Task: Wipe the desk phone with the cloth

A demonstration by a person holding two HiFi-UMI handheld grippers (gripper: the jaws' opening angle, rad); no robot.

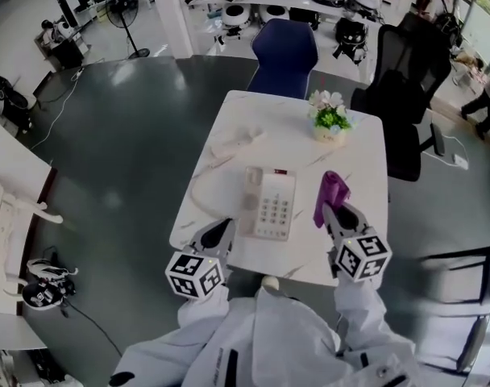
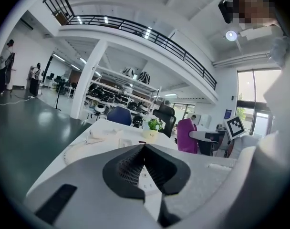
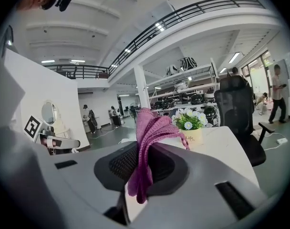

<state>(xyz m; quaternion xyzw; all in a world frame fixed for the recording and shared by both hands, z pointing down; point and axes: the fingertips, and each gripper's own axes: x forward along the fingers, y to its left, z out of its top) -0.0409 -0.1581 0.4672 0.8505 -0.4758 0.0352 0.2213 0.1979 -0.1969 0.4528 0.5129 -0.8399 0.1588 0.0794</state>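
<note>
The white desk phone (image 1: pixel 270 205) lies on the white table (image 1: pixel 360 147), its handset along its left side. My right gripper (image 1: pixel 334 210) is just right of the phone, shut on a purple cloth (image 1: pixel 331 193) that stands up out of the jaws. In the right gripper view the cloth (image 3: pixel 148 140) is pinched between the jaws of that gripper (image 3: pixel 144 151) and hangs down through them. My left gripper (image 1: pixel 222 230) sits at the phone's near-left corner, shut with nothing in it. In the left gripper view its jaws (image 2: pixel 144 145) meet over the phone's keypad (image 2: pixel 146 176).
A small pot of flowers (image 1: pixel 329 120) stands at the back right of the table, and a coiled cord (image 1: pixel 223 153) lies at the back left. A blue chair (image 1: pixel 284 55) and a black office chair (image 1: pixel 407 79) stand behind the table.
</note>
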